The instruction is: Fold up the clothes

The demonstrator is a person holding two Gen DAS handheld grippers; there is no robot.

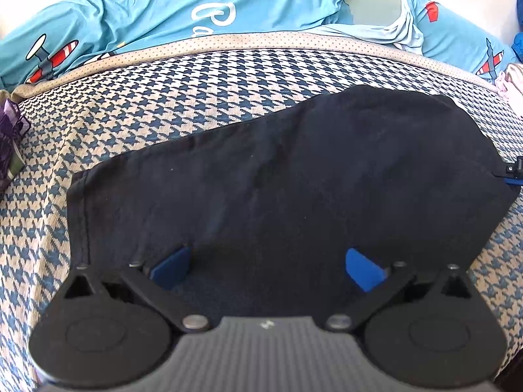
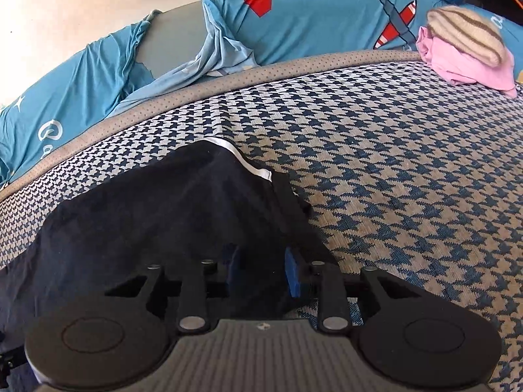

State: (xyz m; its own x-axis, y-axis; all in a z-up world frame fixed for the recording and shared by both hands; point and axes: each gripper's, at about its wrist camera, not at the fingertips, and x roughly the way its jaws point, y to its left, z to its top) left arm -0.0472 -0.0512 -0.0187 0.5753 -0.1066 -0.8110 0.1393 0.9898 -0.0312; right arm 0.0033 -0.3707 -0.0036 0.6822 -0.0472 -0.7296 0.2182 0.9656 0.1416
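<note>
My left claw [image 1: 266, 266] hangs released, its blue pads [image 1: 171, 268] spread wide over the near edge of the black garment [image 1: 294, 170], which lies flat on the houndstooth cover [image 1: 163, 98]. The pads seem to rest on the cloth without pinching it. At 3 o'clock in this view, the tip of my other claw touches the garment's far right corner.

My right claw [image 2: 263, 271] is clenched on the same black garment [image 2: 163, 202]: a bunch of the dark cloth sits between the two blue pads [image 2: 292, 274], which stand close together. From there the garment spreads toward 10 o'clock, with a thin white trim [image 2: 248, 163] along its upper edge at 12 o'clock.

Beyond the garment the blue-and-cream houndstooth cover [image 2: 392, 163] runs to a dotted grey border [image 2: 294, 65]. Behind that lies a light blue sheet [image 1: 147, 9] printed with red-and-white striped aeroplanes [image 1: 49, 58]. White cursive lettering on it [image 1: 212, 16] begins with "Ca"; I cannot read the rest.

At 1 o'clock in the right view a pink cloth [image 2: 467, 65] sits under a cream knit with brown stripes [image 2: 464, 32]. At 9 o'clock in the left view there is a purple bundle [image 1: 9, 143].
</note>
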